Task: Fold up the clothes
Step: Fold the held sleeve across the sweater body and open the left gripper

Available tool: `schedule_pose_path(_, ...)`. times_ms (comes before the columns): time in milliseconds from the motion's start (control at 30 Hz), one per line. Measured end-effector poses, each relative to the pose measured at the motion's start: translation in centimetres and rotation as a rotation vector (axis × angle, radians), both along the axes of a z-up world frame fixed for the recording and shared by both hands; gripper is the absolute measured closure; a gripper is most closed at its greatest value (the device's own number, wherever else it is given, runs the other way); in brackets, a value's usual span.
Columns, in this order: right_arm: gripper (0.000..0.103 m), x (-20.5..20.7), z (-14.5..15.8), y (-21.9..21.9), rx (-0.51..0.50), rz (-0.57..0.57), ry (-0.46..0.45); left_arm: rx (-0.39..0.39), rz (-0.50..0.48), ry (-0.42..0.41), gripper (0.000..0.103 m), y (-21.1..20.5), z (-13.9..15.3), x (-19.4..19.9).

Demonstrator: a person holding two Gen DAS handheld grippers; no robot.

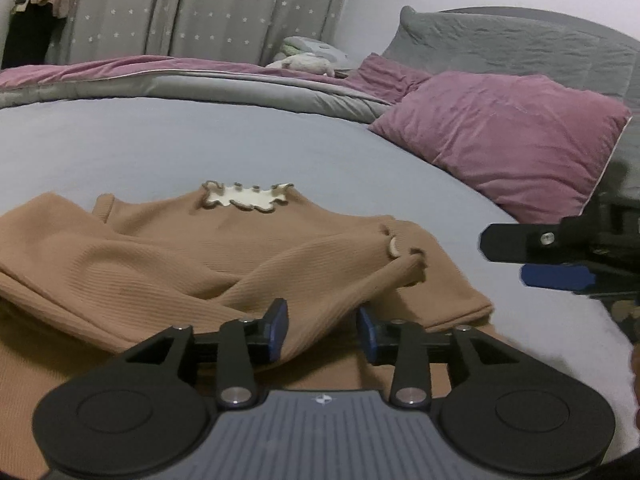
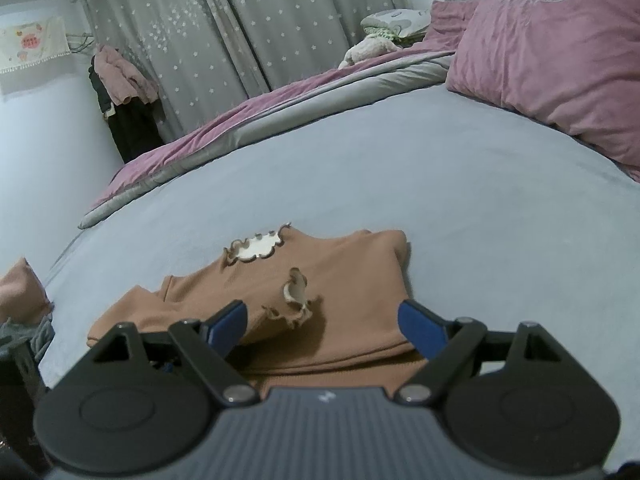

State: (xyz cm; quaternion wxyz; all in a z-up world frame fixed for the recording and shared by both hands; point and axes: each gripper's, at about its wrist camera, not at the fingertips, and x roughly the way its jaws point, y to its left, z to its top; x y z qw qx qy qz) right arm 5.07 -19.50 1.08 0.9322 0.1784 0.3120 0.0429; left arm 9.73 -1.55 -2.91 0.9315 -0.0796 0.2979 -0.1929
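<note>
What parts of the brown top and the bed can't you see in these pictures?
- Tan ribbed knit top: in the left wrist view its lower part is hidden behind the left gripper and cut off by the left edge.
- In the right wrist view the right gripper covers its near hem.
- Small pale plush pile at the bed's far side: too small and blurred to identify.

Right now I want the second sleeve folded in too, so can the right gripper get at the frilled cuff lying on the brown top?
Probably yes. The right gripper is open just short of the frilled cuff, which lies on the brown top with nothing between.
</note>
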Motion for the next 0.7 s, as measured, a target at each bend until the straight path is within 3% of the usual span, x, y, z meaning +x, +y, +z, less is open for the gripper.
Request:
schedule_pose_path(300,0.016,0.0,0.0,-0.1,0.006,0.003,0.004,-0.010,0.007,0.014,0.053,1.0,1.8,-1.5)
schedule_pose_path(700,0.015,0.0,-0.4,0.7,-0.015,0.029,0.016,0.061,0.137,0.063,0.036,4.9,3.7,-3.1)
